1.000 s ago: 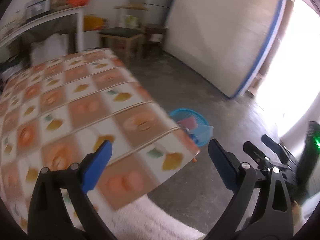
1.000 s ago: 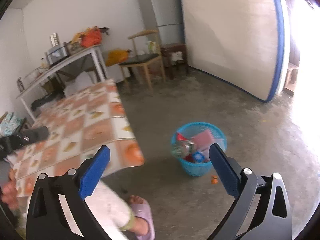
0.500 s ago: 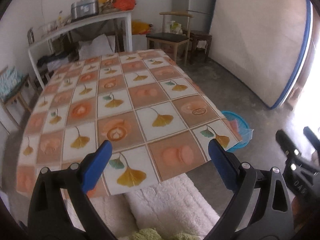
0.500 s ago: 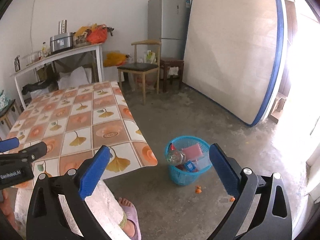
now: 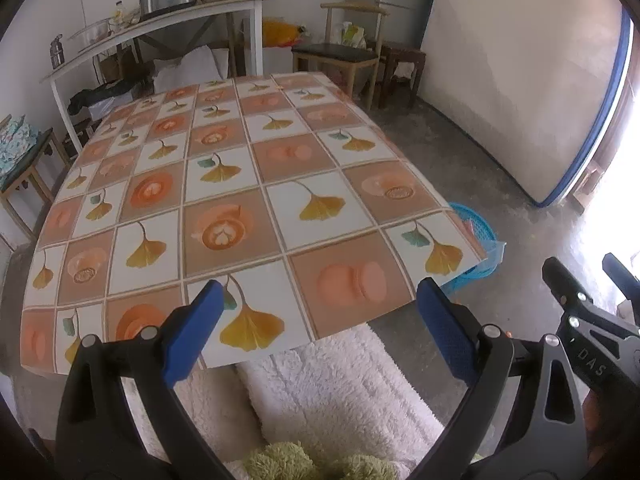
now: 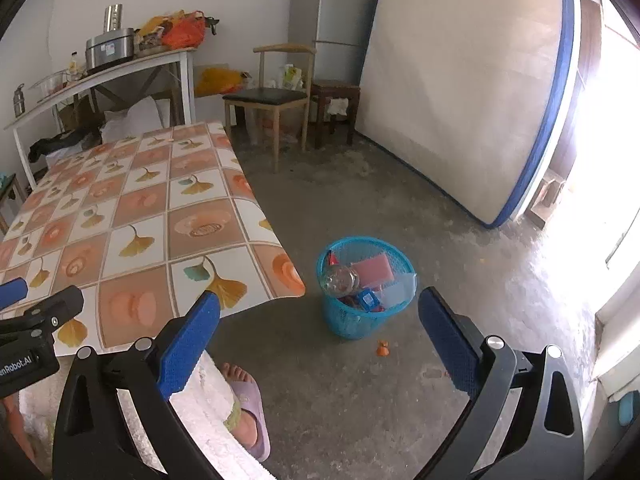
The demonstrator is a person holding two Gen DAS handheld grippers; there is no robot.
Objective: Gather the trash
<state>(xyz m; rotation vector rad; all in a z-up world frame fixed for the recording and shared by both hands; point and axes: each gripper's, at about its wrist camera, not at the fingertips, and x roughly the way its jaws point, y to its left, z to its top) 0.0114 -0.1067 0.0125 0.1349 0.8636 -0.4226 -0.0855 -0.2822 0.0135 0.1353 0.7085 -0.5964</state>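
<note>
A blue mesh trash basket [image 6: 366, 322] stands on the concrete floor right of the table, holding a clear bottle [image 6: 339, 280], a pink packet [image 6: 374, 270] and other litter. From the left wrist view only the basket's rim [image 5: 482, 232] peeks past the table corner. A small orange scrap [image 6: 383, 349] lies on the floor beside the basket. My left gripper [image 5: 320, 320] is open over the near edge of the patterned table [image 5: 240, 184], nothing between its fingers. My right gripper [image 6: 320, 332] is open above the floor, empty, with the basket just beyond it.
The person's white fleecy trouser leg [image 5: 340, 384] and a foot in a purple slipper [image 6: 250, 412] are below the table edge. A wooden chair [image 6: 276, 100], stool [image 6: 334, 110], fridge [image 6: 334, 16], leaning mattress [image 6: 460, 92] and white shelf bench [image 6: 100, 76] line the back.
Both grippers have drawn back and steadied. The left view swung left from the basket onto the whole tabletop. Both stayed open and empty.
</note>
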